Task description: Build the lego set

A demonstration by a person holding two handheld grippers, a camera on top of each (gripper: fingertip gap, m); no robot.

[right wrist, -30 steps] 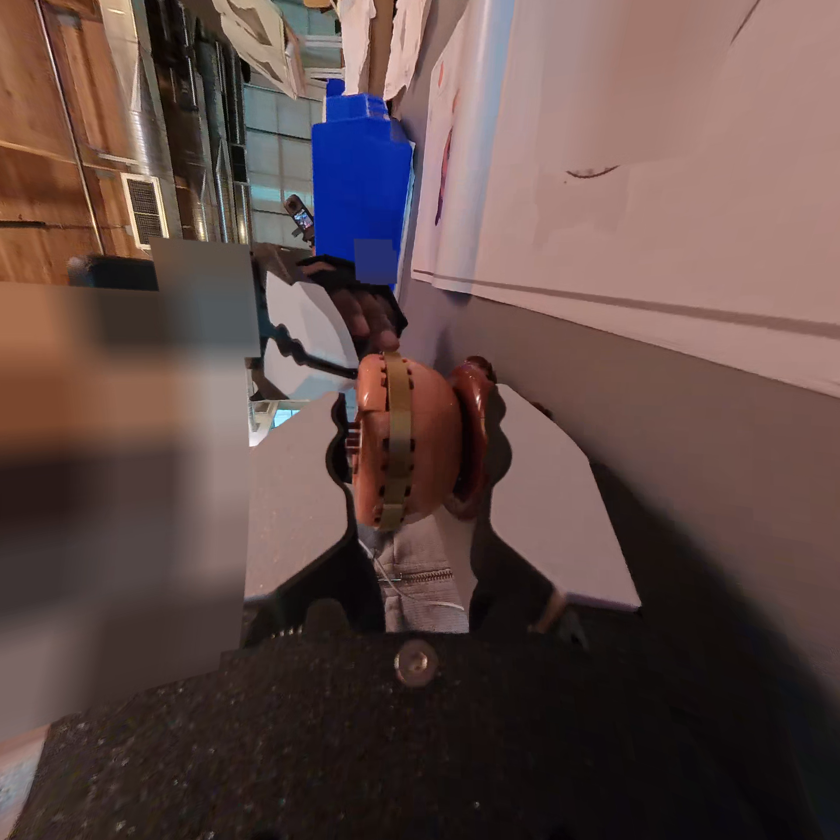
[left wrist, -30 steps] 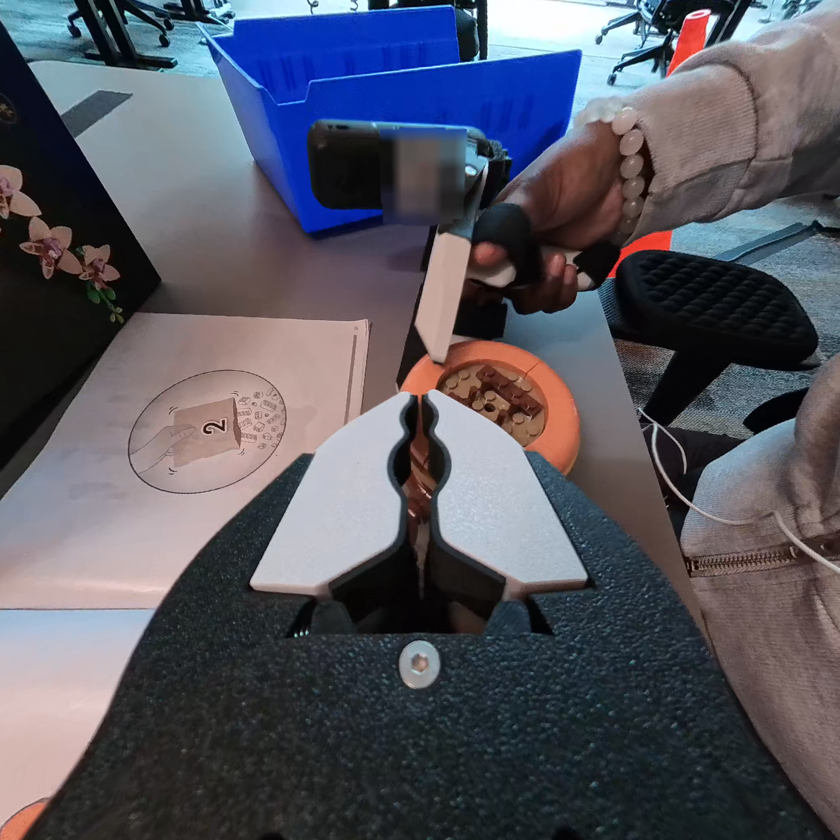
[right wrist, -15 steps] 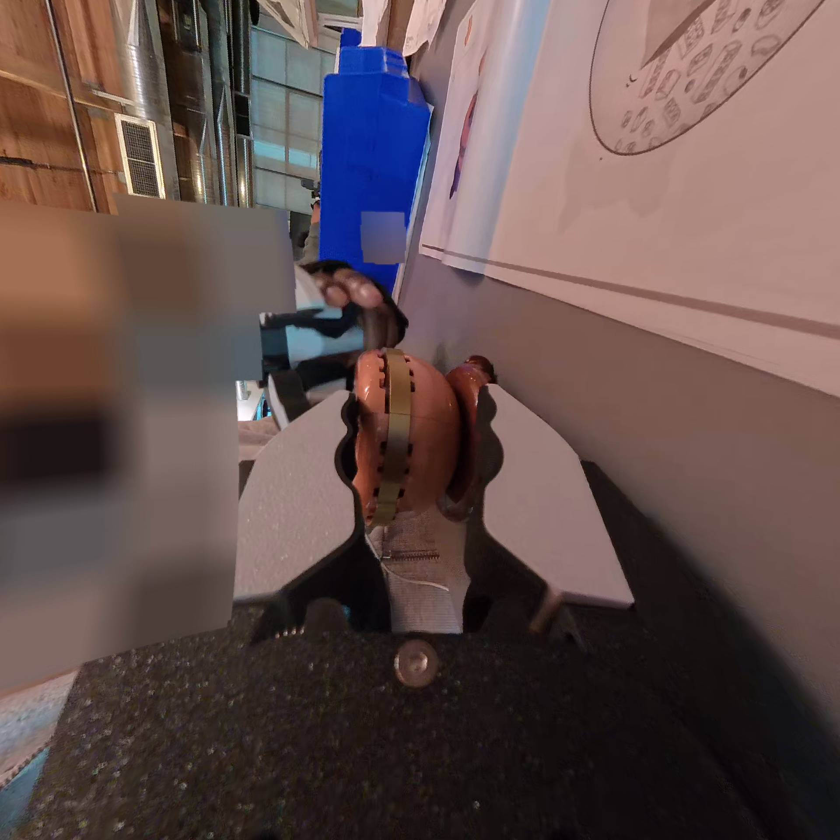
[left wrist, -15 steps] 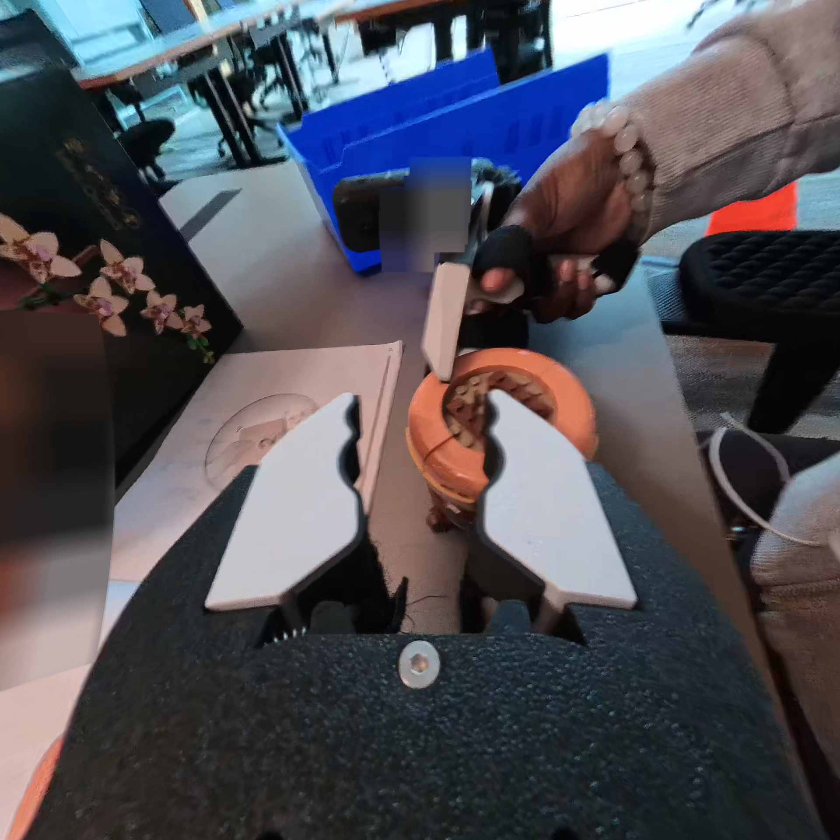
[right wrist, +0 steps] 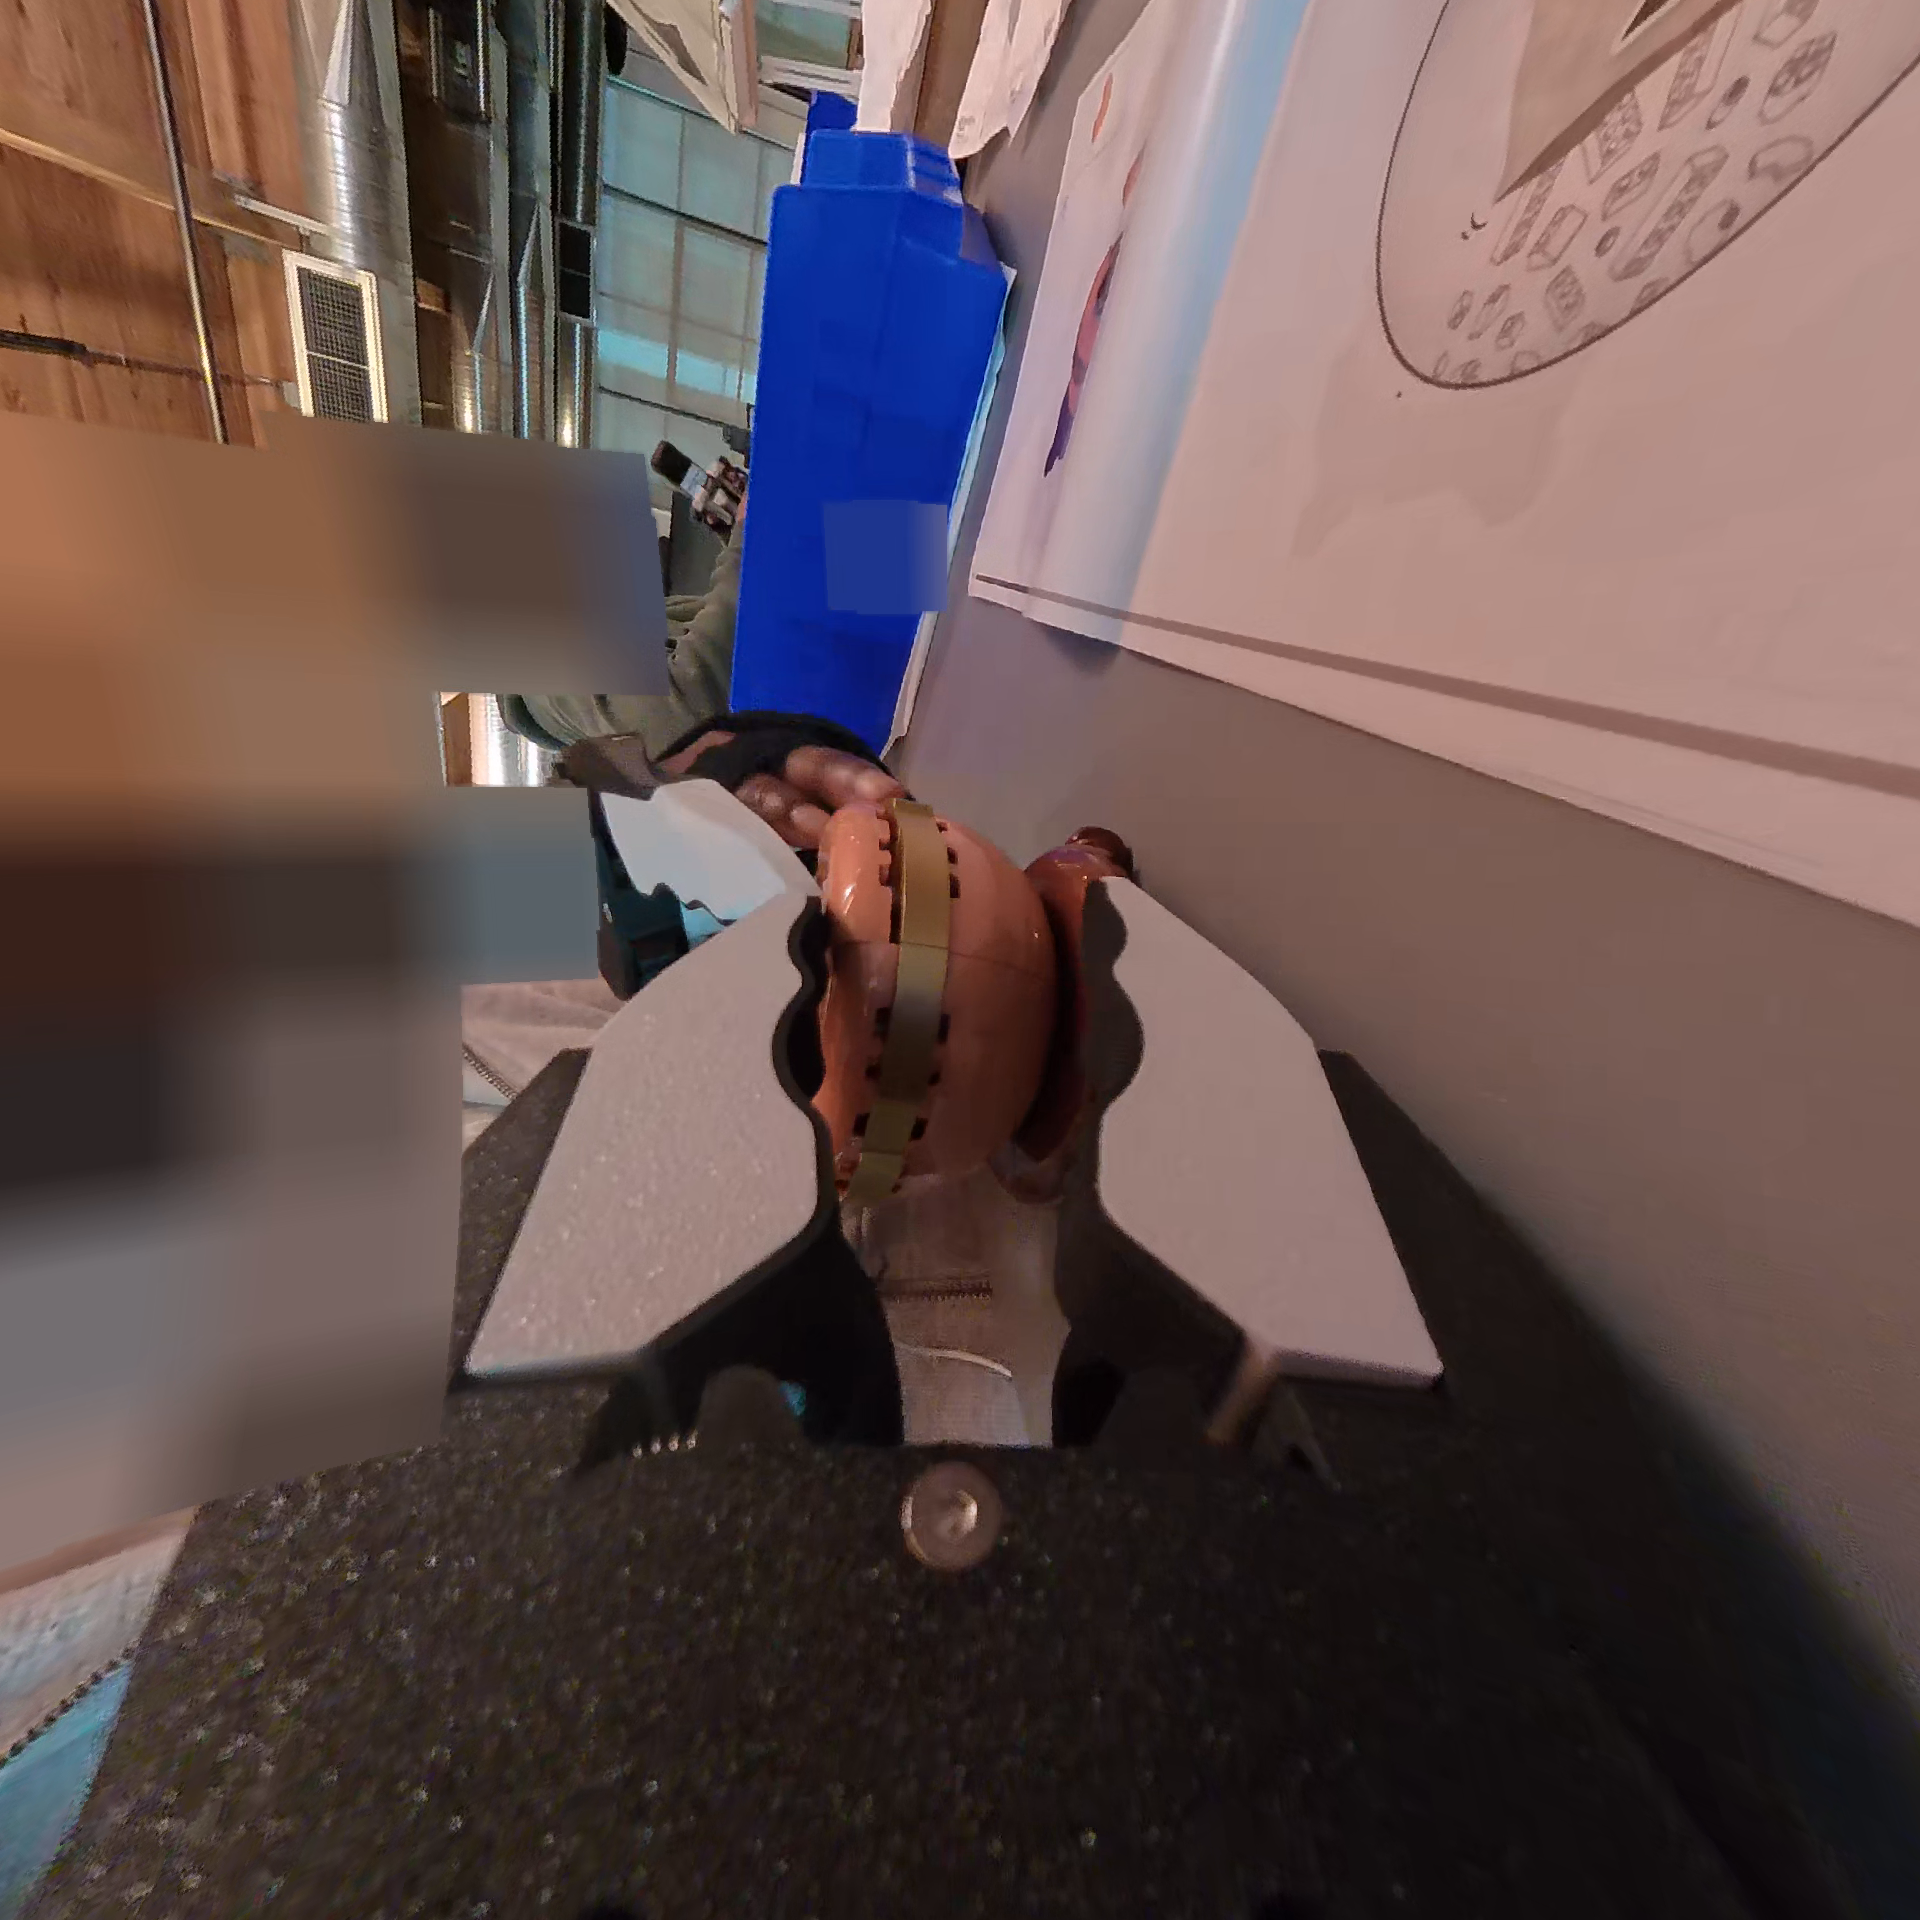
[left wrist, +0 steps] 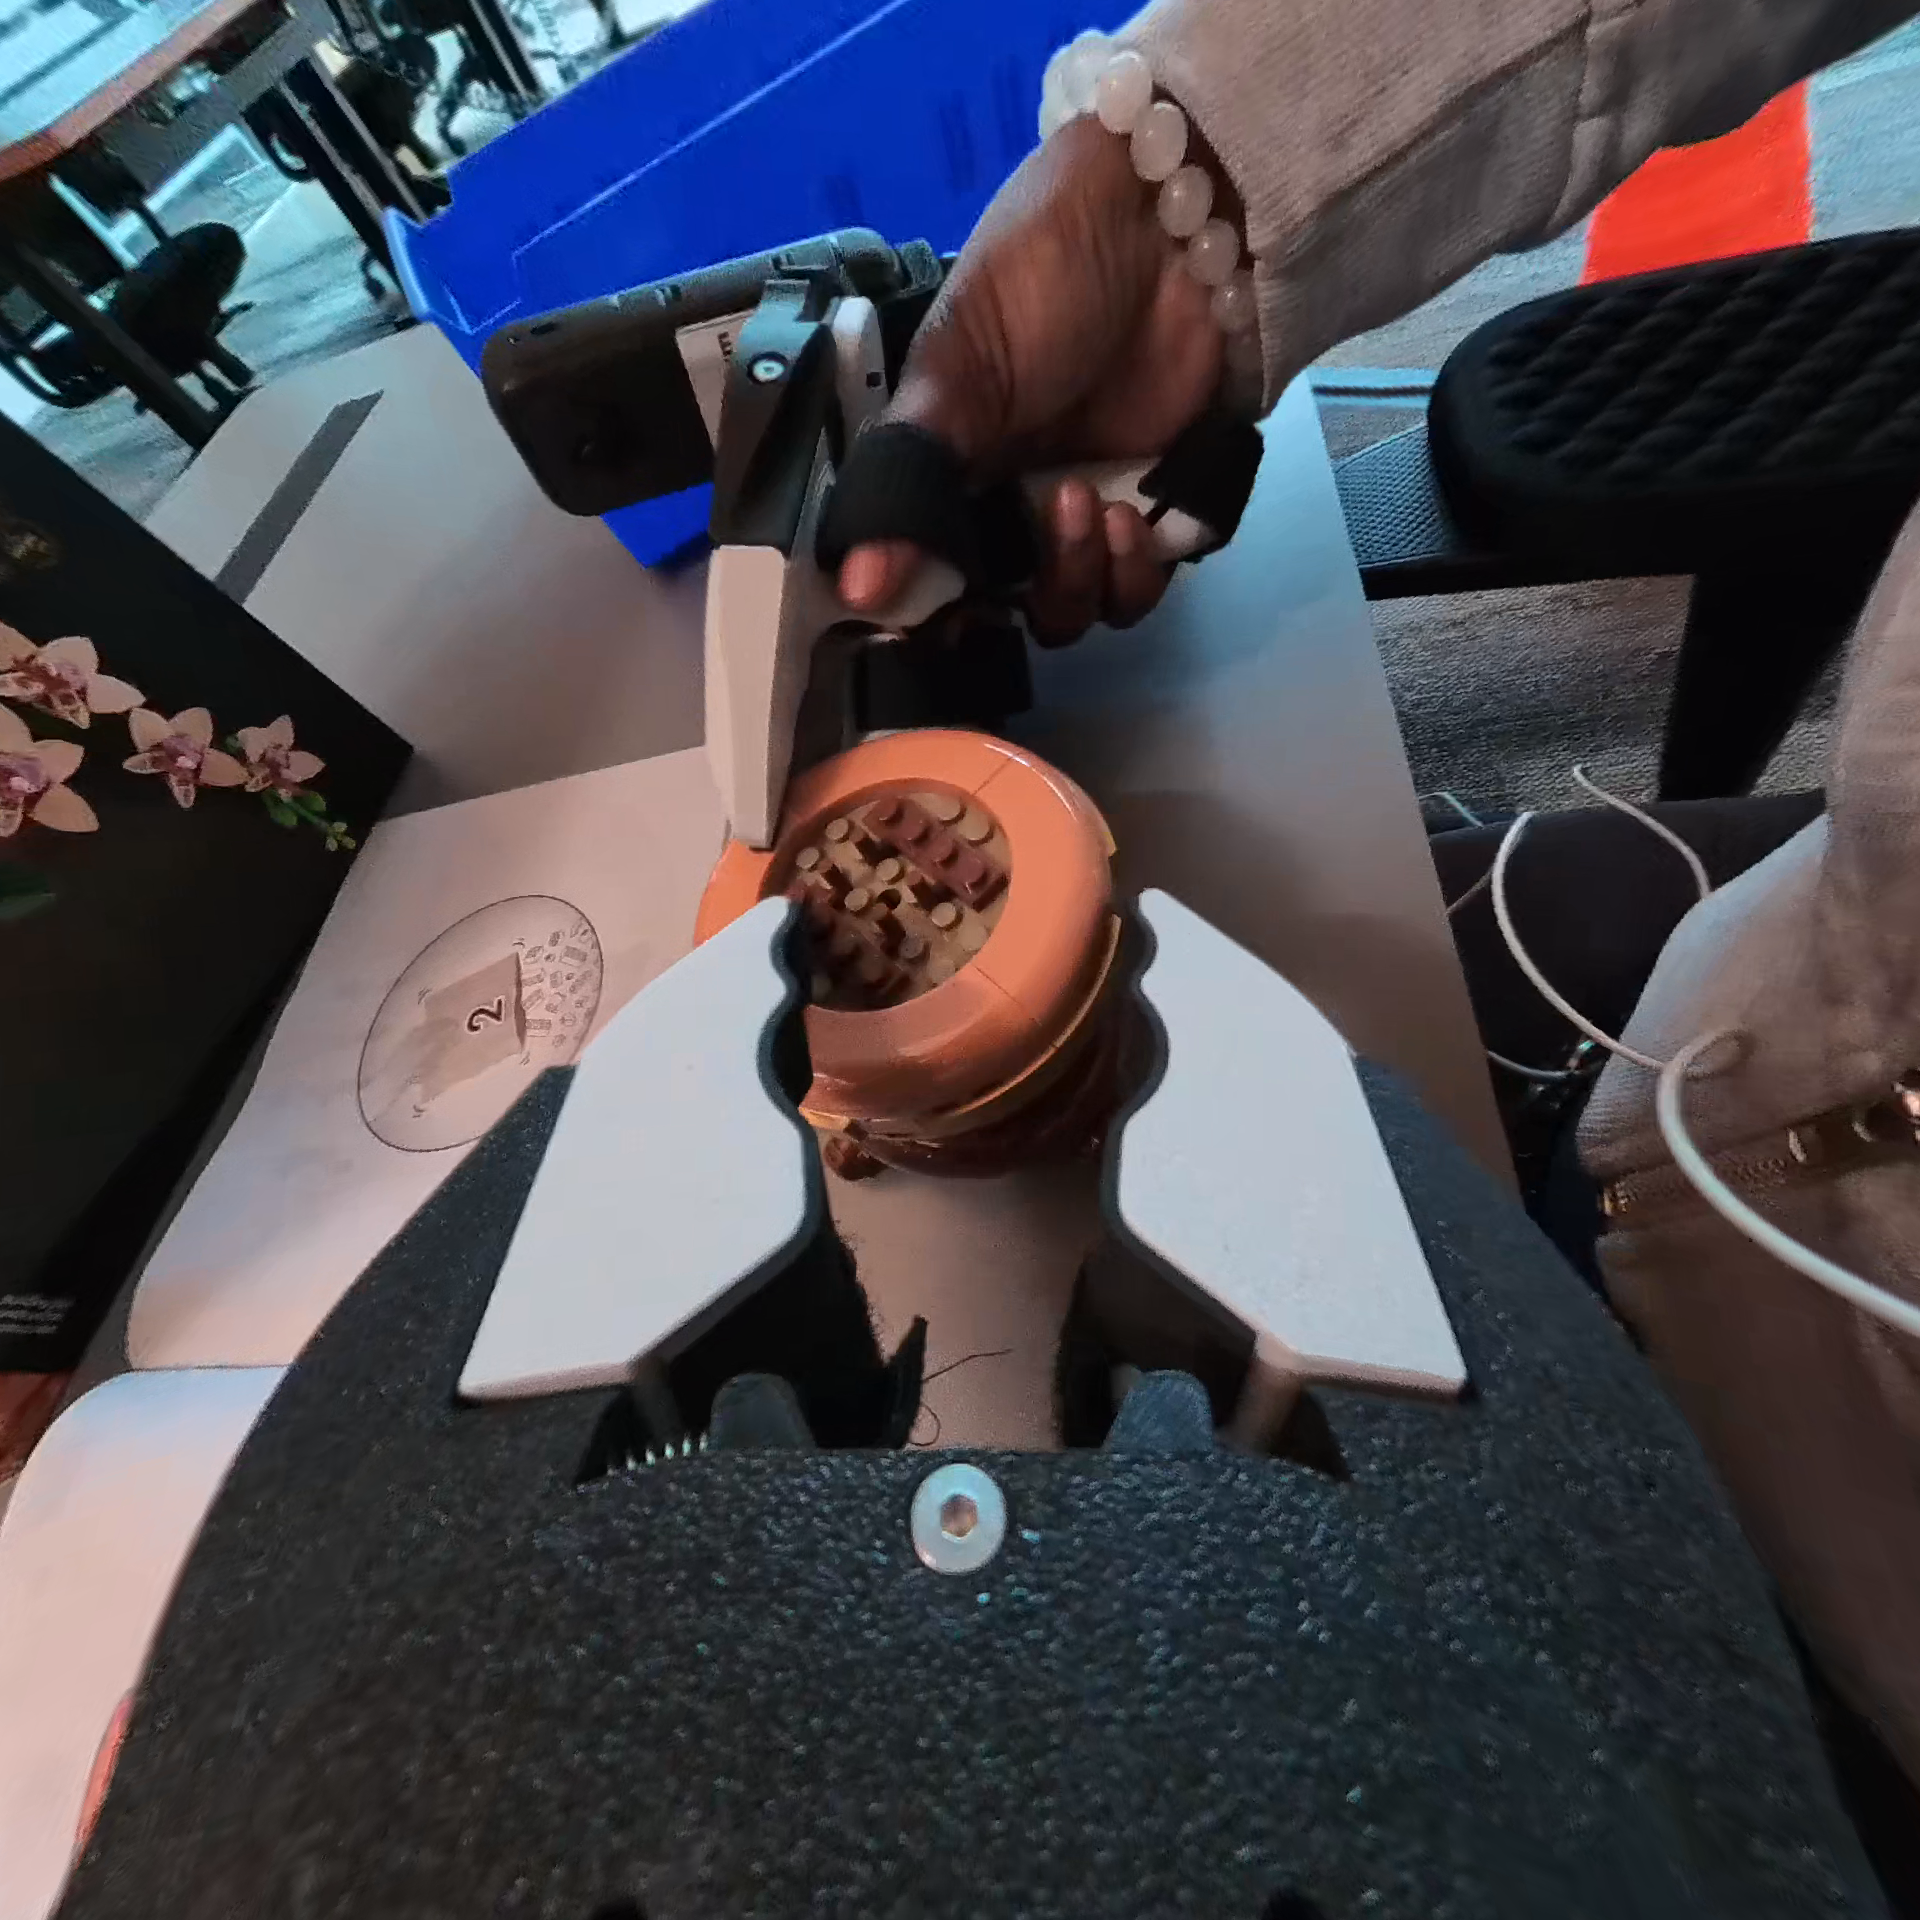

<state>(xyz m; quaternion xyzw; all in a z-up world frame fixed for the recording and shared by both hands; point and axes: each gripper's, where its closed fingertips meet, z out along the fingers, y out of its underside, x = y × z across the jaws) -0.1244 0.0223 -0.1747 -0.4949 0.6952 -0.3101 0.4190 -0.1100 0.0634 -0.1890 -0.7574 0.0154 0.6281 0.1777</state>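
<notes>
Near the desk's (left wrist: 499, 613) right edge, just beside the open instruction booklet (left wrist: 343, 1081), stands the round terracotta lego pot (left wrist: 940, 1023) with its studded brown filling facing up. A second ago the left hand-held gripper (left wrist: 961, 940) was pinched shut on a small dark piece in front of the pot; half a second ago it had spread, and now it is wide open with nothing visible between its fingers and sits around the pot — one finger at the left of the rim, the other just off the right flank. Whether either finger actually touches the plastic I cannot tell. That suggests the small piece has been let go and the left side is shifting from placing to bracing the model, though where the piece ended up is not clear among the studs. The right hand-held gripper (right wrist: 956, 914) is about half open and straddles the pot across its height, one finger over the top rim and the other by the dark brown base — it looks like a steadying hold, though firm contact is hard to confirm. A blue bin (left wrist: 748, 145) and the dark set box (left wrist: 135, 831) stand farther back.
</notes>
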